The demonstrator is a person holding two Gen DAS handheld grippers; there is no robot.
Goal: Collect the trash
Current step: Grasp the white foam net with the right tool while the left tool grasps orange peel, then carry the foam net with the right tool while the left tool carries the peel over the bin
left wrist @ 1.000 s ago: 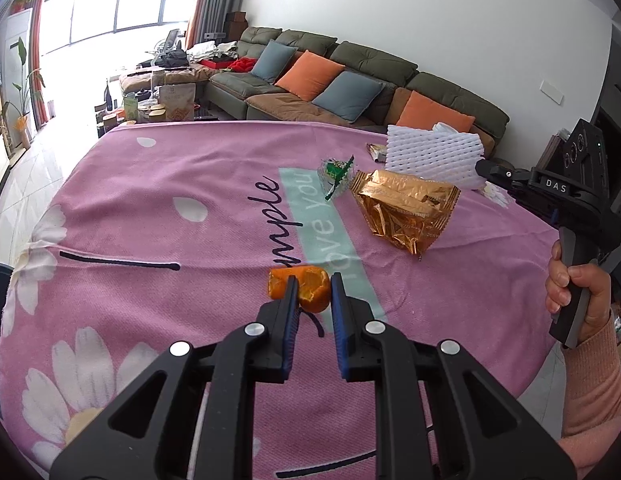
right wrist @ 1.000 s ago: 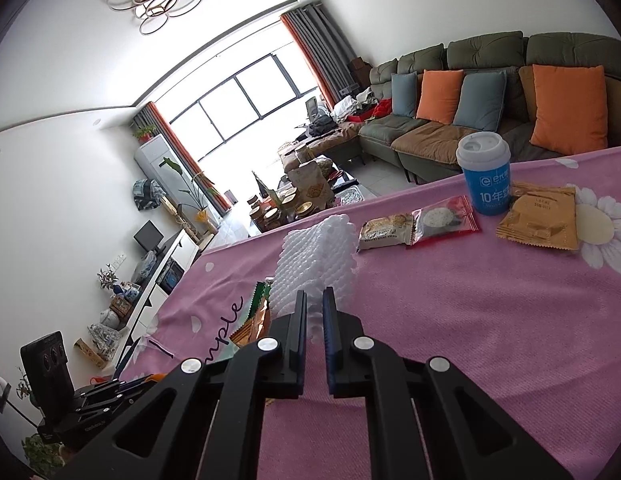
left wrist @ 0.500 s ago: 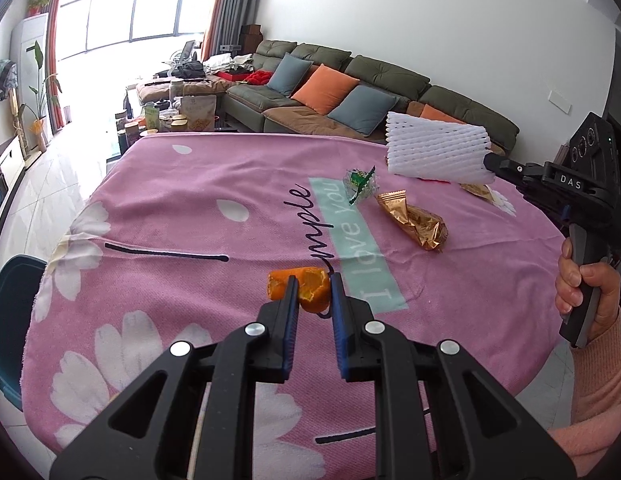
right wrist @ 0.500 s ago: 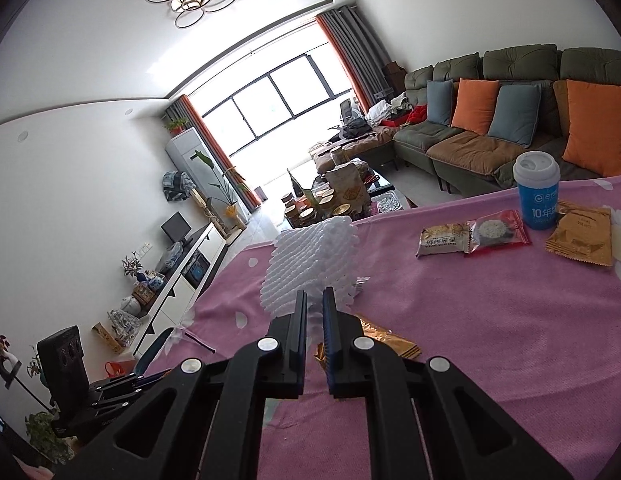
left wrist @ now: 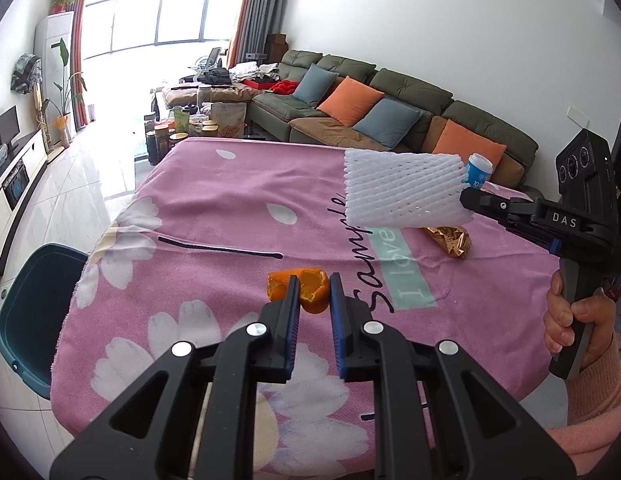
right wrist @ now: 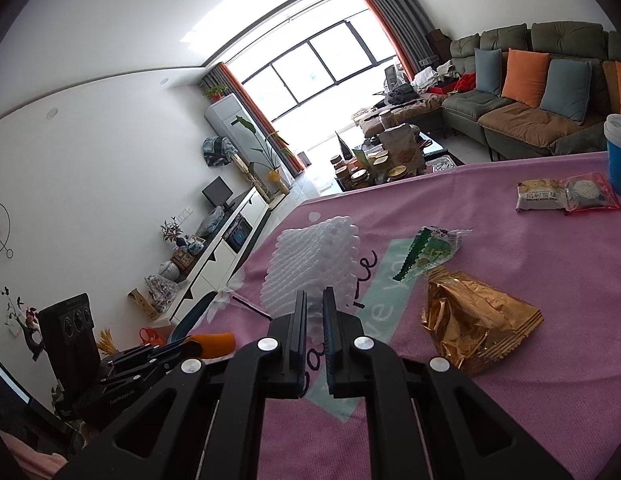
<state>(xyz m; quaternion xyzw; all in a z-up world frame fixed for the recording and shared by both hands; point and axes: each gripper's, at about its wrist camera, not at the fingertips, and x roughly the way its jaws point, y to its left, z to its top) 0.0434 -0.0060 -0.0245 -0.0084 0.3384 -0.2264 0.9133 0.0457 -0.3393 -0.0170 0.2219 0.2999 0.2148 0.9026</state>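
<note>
Tablecloth (left wrist: 230,216): pink woven cloth, matt, slightly napped. Foam fruit net (left wrist: 402,192): white expanded plastic mesh, soft, matt. Snack wrapper (right wrist: 474,320): gold metallised foil, glossy, crumpled. Orange peel (left wrist: 310,292): dimpled, dull sheen. Left gripper (left wrist: 314,300): matt black plastic with bright metal screws and ribbed blue pads. Bin (left wrist: 30,304): smooth teal plastic.

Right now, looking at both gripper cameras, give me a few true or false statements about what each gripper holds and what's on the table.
1. The left gripper holds an orange peel. True.
2. The right gripper is shut on a gold foil wrapper. False: it grips the white foam fruit net; the gold foil wrapper lies on the pink tablecloth.
3. A blue bin stands beside the table. True.
4. The blue and white cup lies tipped over. False: it stands upright.
</note>
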